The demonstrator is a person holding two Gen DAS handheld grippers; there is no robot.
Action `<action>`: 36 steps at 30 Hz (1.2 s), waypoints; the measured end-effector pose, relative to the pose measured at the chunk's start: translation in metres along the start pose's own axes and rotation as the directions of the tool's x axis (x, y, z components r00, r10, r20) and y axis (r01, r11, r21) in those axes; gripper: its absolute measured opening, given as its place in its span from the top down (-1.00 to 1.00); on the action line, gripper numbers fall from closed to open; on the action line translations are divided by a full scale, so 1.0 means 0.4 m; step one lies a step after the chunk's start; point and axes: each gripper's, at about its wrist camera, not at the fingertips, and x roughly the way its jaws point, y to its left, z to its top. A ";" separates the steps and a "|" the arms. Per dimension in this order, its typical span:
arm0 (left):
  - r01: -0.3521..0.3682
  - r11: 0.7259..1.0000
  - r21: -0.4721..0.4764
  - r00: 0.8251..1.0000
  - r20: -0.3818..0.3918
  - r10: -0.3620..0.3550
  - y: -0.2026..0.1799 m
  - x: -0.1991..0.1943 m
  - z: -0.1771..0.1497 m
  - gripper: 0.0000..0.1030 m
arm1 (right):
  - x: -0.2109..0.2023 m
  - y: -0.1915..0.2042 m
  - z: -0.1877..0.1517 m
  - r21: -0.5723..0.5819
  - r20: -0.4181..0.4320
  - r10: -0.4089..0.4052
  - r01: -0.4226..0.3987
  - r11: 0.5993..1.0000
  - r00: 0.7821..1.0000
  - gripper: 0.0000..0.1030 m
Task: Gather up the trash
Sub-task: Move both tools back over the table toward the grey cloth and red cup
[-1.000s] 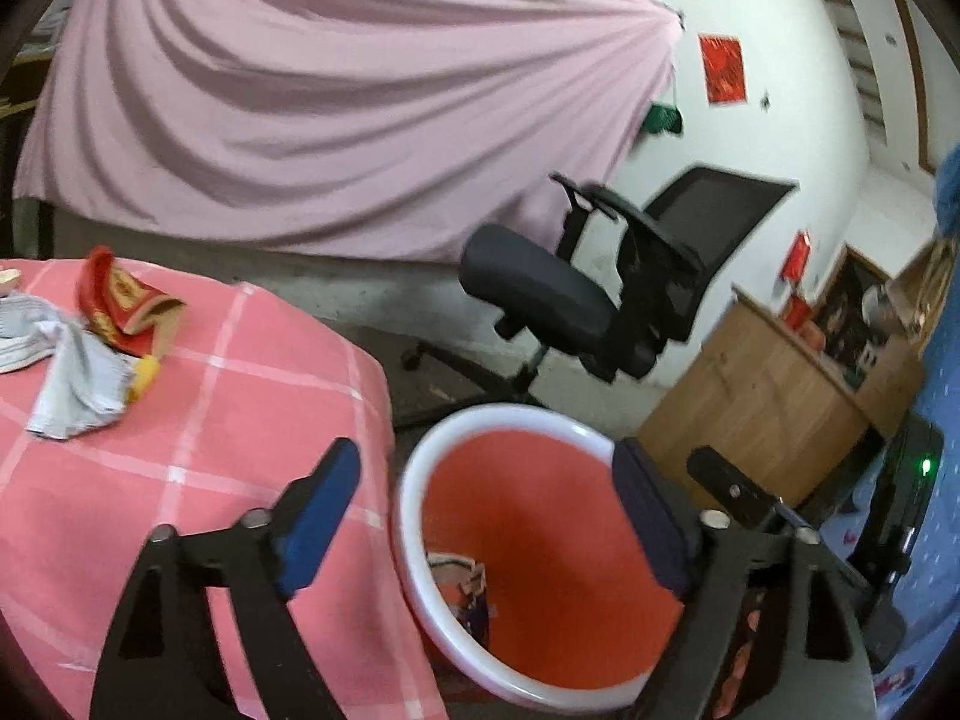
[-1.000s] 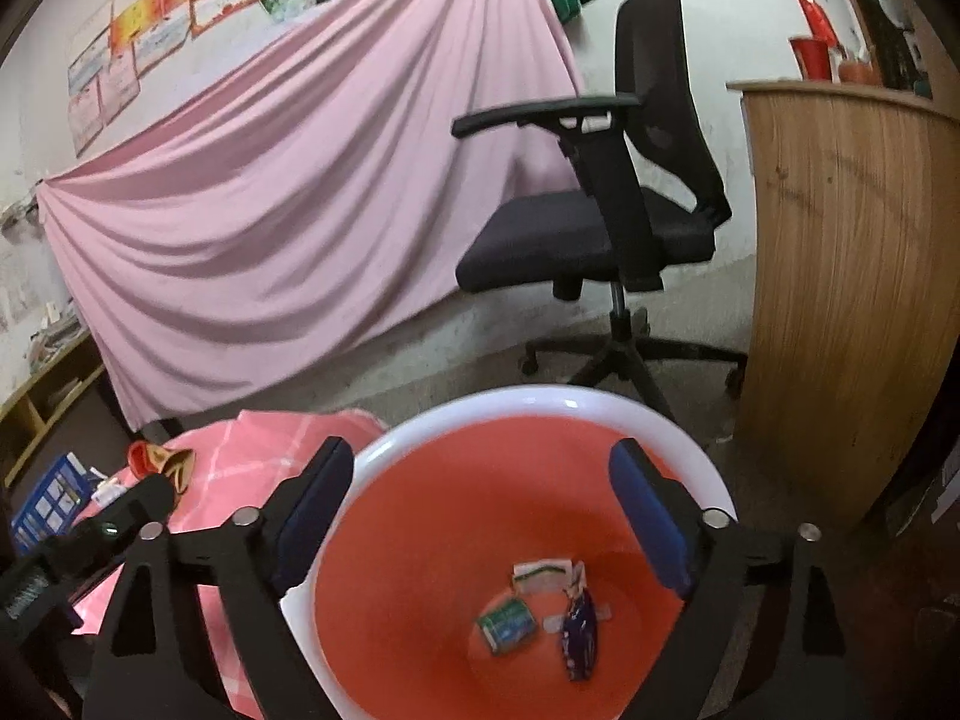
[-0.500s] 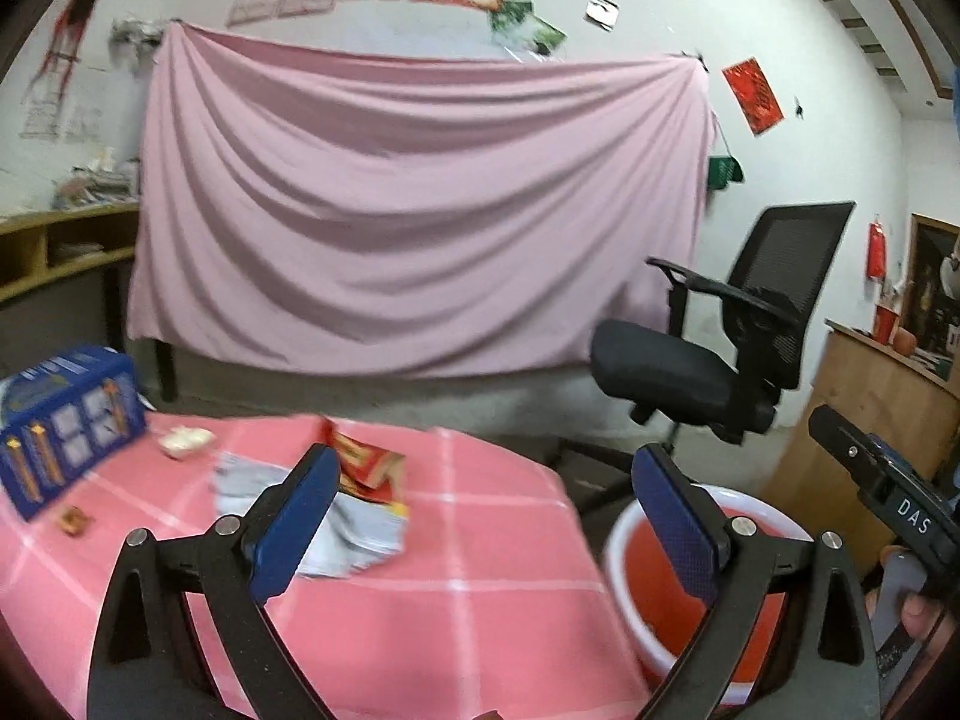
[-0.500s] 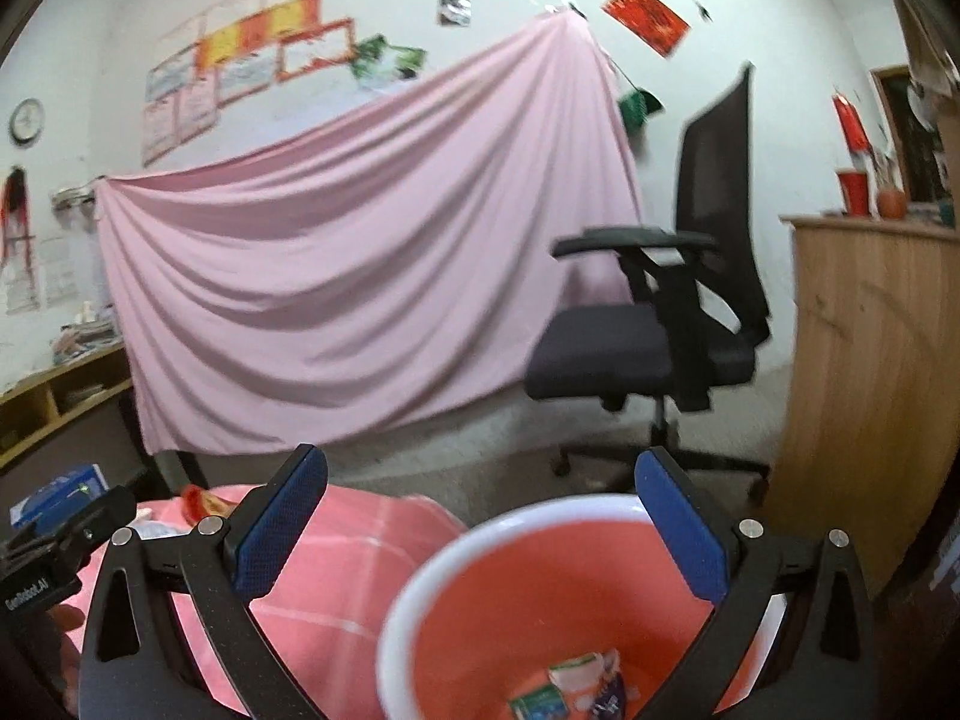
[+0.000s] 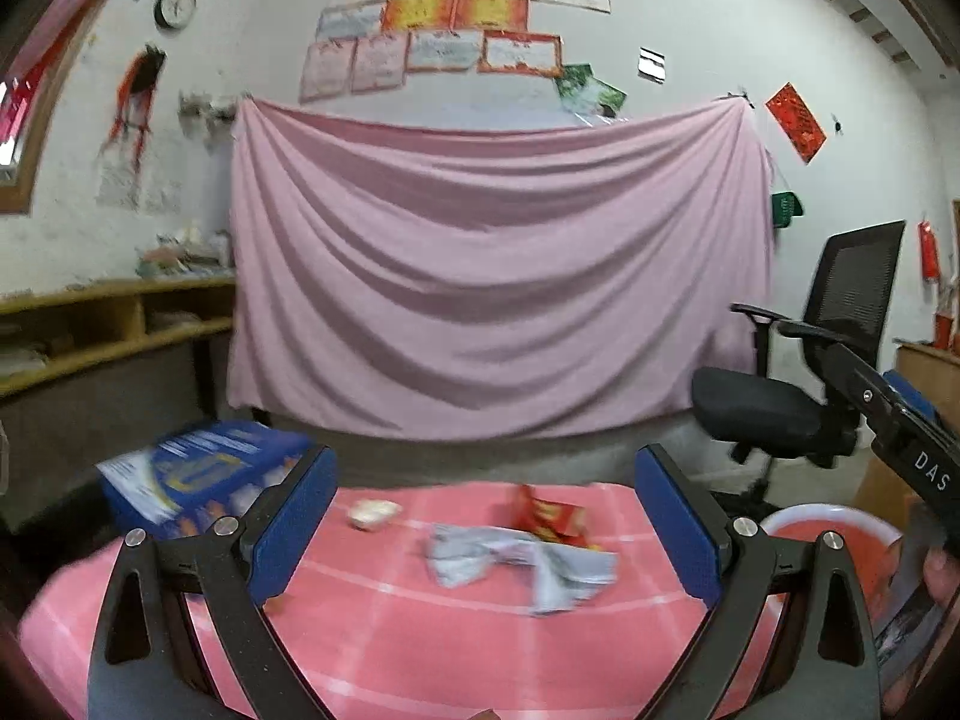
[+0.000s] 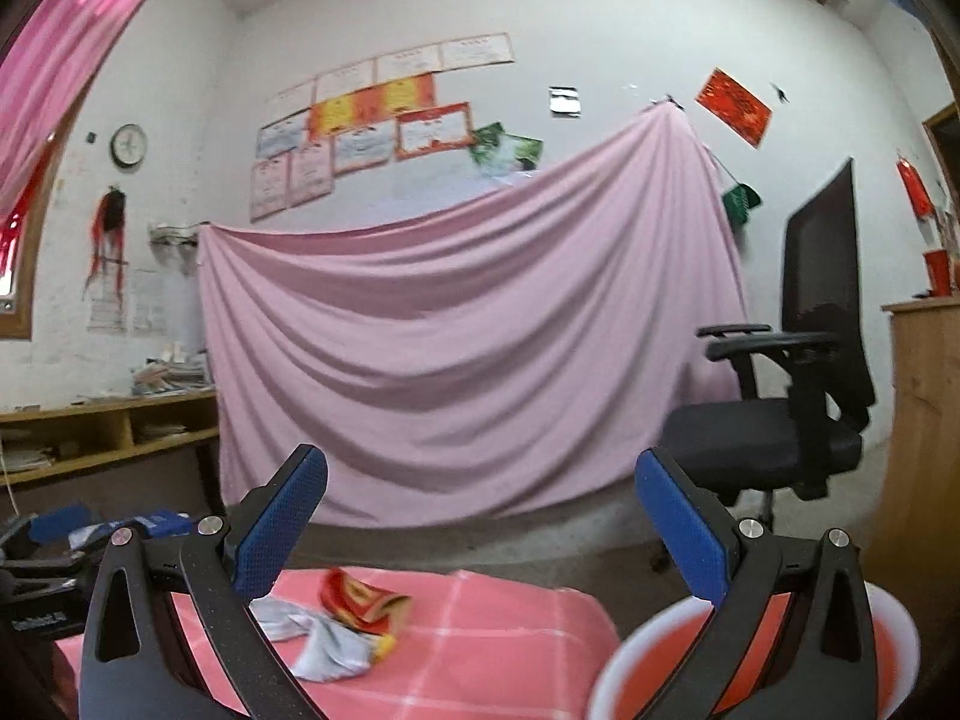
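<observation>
On the pink surface [image 5: 420, 630], a grey wrapper [image 5: 516, 564] and red packet [image 5: 552, 519] lie mid-far; both tongs [image 5: 486, 531] [image 6: 480, 531] gape empty. Probably approach low, pinching the wrapper's raised fold.

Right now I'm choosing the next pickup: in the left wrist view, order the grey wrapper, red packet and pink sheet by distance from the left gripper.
1. Grey wrapper, centre of table, nearest the left gripper.
2. Red packet, just behind it.
3. Pink sheet, back wall.

One legible marking only — white letters "DAS" on the black right gripper [image 5: 918, 450]; the wall certificates [image 5: 444, 36] are too blurred.
</observation>
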 end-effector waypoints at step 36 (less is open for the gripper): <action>-0.172 0.965 -0.196 0.792 -0.611 0.017 0.343 0.245 -0.198 -0.37 | 0.390 0.228 -0.281 0.041 -0.725 0.208 -0.260 0.965 0.657 -0.62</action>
